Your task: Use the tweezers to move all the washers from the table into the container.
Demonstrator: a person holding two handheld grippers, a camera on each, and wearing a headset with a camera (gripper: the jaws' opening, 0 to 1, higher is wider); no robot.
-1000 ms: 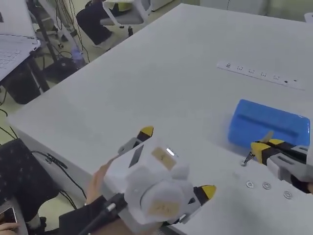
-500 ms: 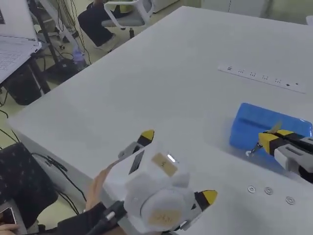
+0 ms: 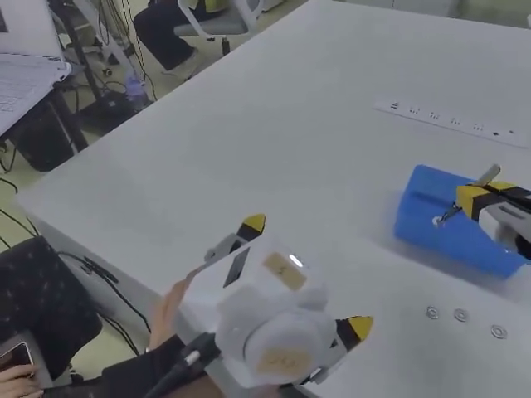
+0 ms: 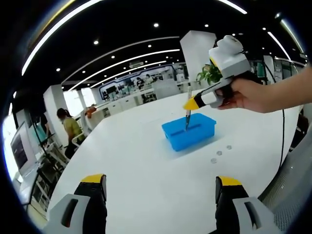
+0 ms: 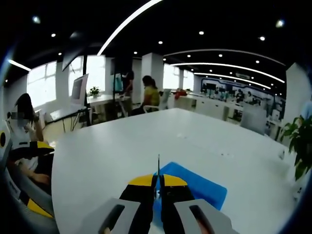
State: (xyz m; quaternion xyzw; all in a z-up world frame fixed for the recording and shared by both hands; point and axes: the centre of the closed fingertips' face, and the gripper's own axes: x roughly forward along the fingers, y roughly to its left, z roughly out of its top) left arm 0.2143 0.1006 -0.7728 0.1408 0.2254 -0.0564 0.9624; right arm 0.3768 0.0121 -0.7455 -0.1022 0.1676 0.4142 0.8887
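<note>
The blue container [image 3: 448, 228] sits at the right of the white table [image 3: 274, 141]. My right gripper [image 3: 474, 197] hangs over it, shut on the tweezers [image 3: 452, 211]; their tip is above the container's inside, with what looks like a small washer [image 3: 437, 220] on it. Three washers [image 3: 461, 315] lie in a row on the table in front of the container. The left gripper view shows the right gripper [image 4: 195, 103] with the tweezers pointing down into the container [image 4: 189, 130]. My left gripper [image 3: 304, 275] is open near the table's front edge, holding nothing.
A white power strip [image 3: 448, 123] lies behind the container. The table's left edge drops to a floor with cables, a laptop [image 3: 25, 75] and a chair [image 3: 207, 16]. People sit at desks in the background of the gripper views.
My right gripper has carried the tweezers from the table in front of the container up and over the container. The left gripper has held its place.
</note>
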